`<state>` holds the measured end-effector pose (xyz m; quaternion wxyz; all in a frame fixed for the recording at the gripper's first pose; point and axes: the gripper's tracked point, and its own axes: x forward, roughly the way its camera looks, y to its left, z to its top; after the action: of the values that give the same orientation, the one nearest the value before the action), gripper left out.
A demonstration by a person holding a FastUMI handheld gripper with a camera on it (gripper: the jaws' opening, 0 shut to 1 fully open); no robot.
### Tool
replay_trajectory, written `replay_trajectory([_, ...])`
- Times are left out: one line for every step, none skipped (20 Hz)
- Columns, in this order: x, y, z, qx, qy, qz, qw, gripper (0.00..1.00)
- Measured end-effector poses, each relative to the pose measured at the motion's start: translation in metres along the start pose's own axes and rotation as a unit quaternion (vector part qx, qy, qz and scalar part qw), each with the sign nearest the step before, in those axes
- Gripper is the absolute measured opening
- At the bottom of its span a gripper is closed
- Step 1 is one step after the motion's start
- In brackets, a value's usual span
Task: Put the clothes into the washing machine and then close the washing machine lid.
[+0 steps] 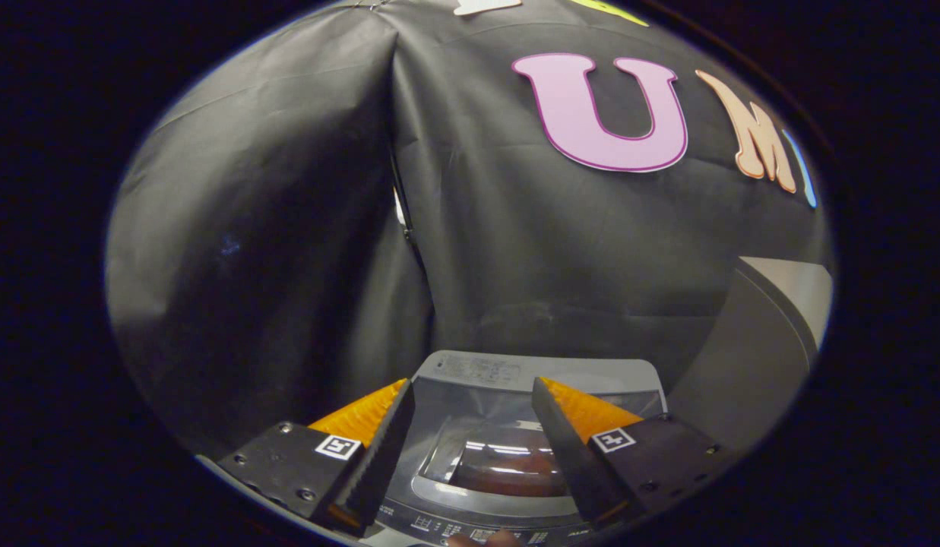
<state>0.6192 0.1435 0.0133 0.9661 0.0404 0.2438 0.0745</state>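
Observation:
A grey top-loading washing machine (470, 368) stands below and just ahead of me, against the black cloth wall. Its lid (439, 425) lies flat on the machine, and its glass window (507, 463) catches light streaks. Through the window I see a reddish-brown mass (515, 472) that may be the clothes; I cannot tell for certain. My gripper (472, 384) hovers above the lid, open, with nothing between the fingers. The window lies between the two fingers.
The machine's front control panel (454, 524) runs along its near edge, and a person's fingertip (481, 538) rests on it. A large grey curved body (758, 357) stands to the right of the machine. Black cloth walls meet in a corner behind.

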Motion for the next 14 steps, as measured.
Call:
replay_trajectory([-0.002, 0.002, -0.001, 0.005, -0.005, 0.003, 1.000, 0.95])
replay_trajectory([-0.003, 0.004, -0.003, 0.008, -0.008, 0.005, 1.000, 0.95])
replay_trajectory([-0.003, 0.005, -0.004, 0.010, -0.011, 0.008, 1.000, 0.95])
replay_trajectory([-0.004, 0.006, -0.006, 0.012, -0.013, 0.011, 1.000, 0.95])
replay_trajectory([-0.004, 0.006, -0.009, 0.014, -0.015, 0.015, 1.000, 0.95])
replay_trajectory([-0.005, 0.007, -0.010, 0.017, -0.018, 0.019, 1.000, 0.95])
replay_trajectory([-0.010, 0.008, -0.012, 0.017, -0.022, 0.020, 0.999, 0.95])
replay_trajectory([-0.014, 0.007, -0.013, 0.017, -0.027, 0.023, 0.999, 0.95])
replay_trajectory([-0.018, 0.008, -0.012, 0.017, -0.033, 0.024, 0.999, 0.95])
replay_trajectory([-0.024, 0.008, -0.013, 0.016, -0.040, 0.027, 0.999, 0.95])
replay_trajectory([-0.030, 0.008, -0.016, 0.015, -0.043, 0.030, 0.999, 0.95])
replay_trajectory([-0.038, 0.007, -0.020, 0.015, -0.046, 0.028, 0.998, 0.95])
replay_trajectory([-0.044, 0.007, -0.022, 0.016, -0.051, 0.026, 0.998, 0.97])
replay_trajectory([-0.055, 0.007, -0.025, 0.017, -0.059, 0.027, 0.998, 0.96])
